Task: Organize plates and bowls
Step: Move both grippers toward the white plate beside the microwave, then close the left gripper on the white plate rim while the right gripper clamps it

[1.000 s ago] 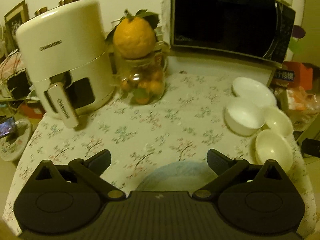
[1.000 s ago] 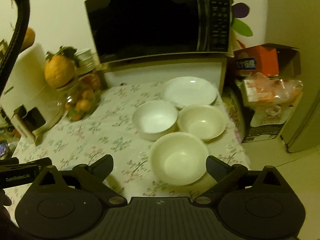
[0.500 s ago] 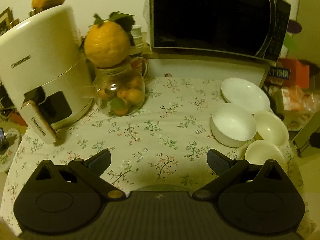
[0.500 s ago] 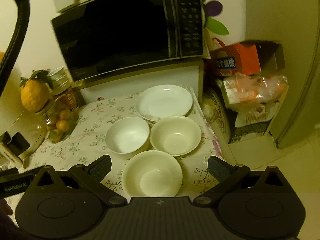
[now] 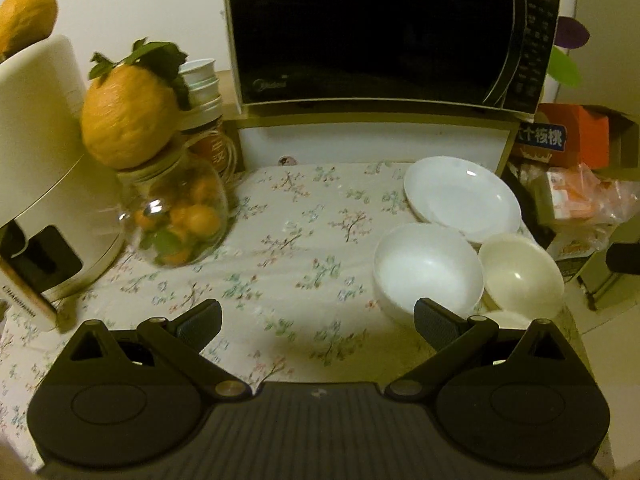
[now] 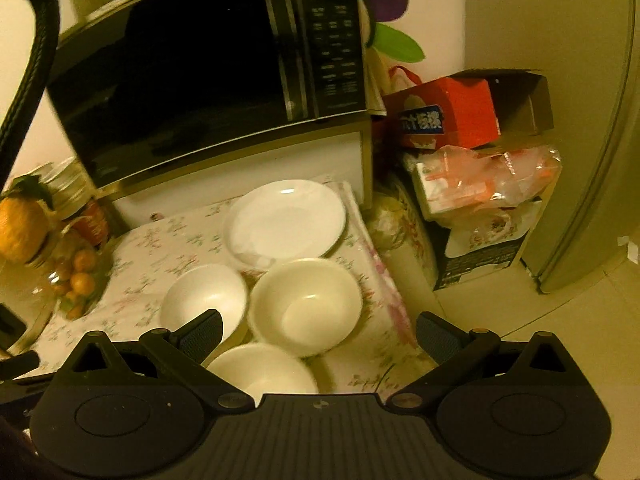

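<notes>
Left gripper [image 5: 318,322] and right gripper [image 6: 319,330] both spread wide, holding nothing, above a floral-patterned tablecloth [image 5: 280,240]. Round white ceramic plate [image 6: 285,220] at the cloth's far right corner, under a black microwave [image 5: 380,32]. Just nearer, white ceramic bowl [image 6: 204,300] beside cream ceramic bowl [image 6: 306,306]; second cream bowl [image 6: 264,370] nearest, partly hidden. Glass jar of small oranges [image 5: 180,216] well apart, left.
</notes>
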Tool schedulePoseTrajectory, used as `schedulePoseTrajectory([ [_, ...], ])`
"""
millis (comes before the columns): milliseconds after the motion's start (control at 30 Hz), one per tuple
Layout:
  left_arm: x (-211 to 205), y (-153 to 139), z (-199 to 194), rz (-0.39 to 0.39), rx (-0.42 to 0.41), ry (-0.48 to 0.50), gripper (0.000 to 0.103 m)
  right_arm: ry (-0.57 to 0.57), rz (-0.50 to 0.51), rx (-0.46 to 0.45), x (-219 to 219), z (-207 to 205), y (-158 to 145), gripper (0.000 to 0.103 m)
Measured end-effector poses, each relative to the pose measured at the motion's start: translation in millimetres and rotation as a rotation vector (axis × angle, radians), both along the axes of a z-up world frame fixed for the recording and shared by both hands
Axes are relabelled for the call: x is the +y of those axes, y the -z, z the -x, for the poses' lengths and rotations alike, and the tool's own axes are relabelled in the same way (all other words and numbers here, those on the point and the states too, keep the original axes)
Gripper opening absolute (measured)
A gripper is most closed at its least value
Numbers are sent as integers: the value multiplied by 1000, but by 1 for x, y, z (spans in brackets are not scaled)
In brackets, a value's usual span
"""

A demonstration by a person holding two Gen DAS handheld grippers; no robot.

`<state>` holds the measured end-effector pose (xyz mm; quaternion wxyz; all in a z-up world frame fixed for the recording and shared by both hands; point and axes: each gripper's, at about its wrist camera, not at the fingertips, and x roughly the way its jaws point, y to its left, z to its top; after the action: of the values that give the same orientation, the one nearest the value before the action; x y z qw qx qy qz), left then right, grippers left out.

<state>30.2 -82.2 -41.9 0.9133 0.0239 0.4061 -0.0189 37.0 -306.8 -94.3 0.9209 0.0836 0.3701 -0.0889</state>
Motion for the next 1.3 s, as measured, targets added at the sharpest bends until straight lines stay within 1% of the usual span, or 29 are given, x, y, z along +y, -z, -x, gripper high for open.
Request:
schedulePoseTrajectory([
  [67,-4,1,-9,6,4,2,103,12,22,18,-7,-10,3,101],
  [200,-8,3,-27,21,10,-8,103,57,111,44,-20,-29,11,101],
  [267,-9,6,-38,34,22,-21,103,77,111,57,-30,-37,15,101],
  [433,-15,8,-61,65,43,-21,103,137,38,86,-56,-51,26,101],
  [600,-21,13,-88,101,51,-24,102,125,-18,71,-65,-69,31,101],
  [667,-27,18,-98,119,60,-20,98,120,-67,64,-67,-79,34,101],
  [733,-34,23,-108,147,67,-3,91,114,-148,53,-71,-88,37,100],
  [767,-37,26,-111,154,72,6,90,109,-184,41,-72,-93,38,99],
  [800,-41,30,-115,157,80,16,89,103,-208,31,-73,-99,40,97],
  [867,-50,40,-121,151,103,31,85,90,-217,18,-72,-111,42,91],
  [900,-53,45,-125,149,115,30,81,80,-215,17,-72,-118,44,88],
  [933,-56,52,-131,150,132,24,76,75,-217,19,-72,-123,46,87],
  [967,-57,57,-135,157,147,19,73,73,-224,22,-74,-129,49,82],
  [1000,-59,64,-141,168,164,17,67,77,-236,24,-76,-133,53,73],
  [1033,-60,69,-145,178,180,14,63,83,-257,28,-80,-138,58,69],
  [1100,-63,79,-154,204,209,9,57,91,-301,40,-87,-147,67,55],
  [1133,-65,83,-157,216,217,9,54,93,-318,45,-89,-150,72,53],
  [1167,-67,86,-160,228,221,13,53,95,-328,52,-91,-154,76,50],
  [1233,-72,91,-164,234,230,24,48,98,-322,60,-93,-160,82,49],
  [1300,-77,95,-169,226,245,26,43,83,-331,72,-93,-166,88,41],
])
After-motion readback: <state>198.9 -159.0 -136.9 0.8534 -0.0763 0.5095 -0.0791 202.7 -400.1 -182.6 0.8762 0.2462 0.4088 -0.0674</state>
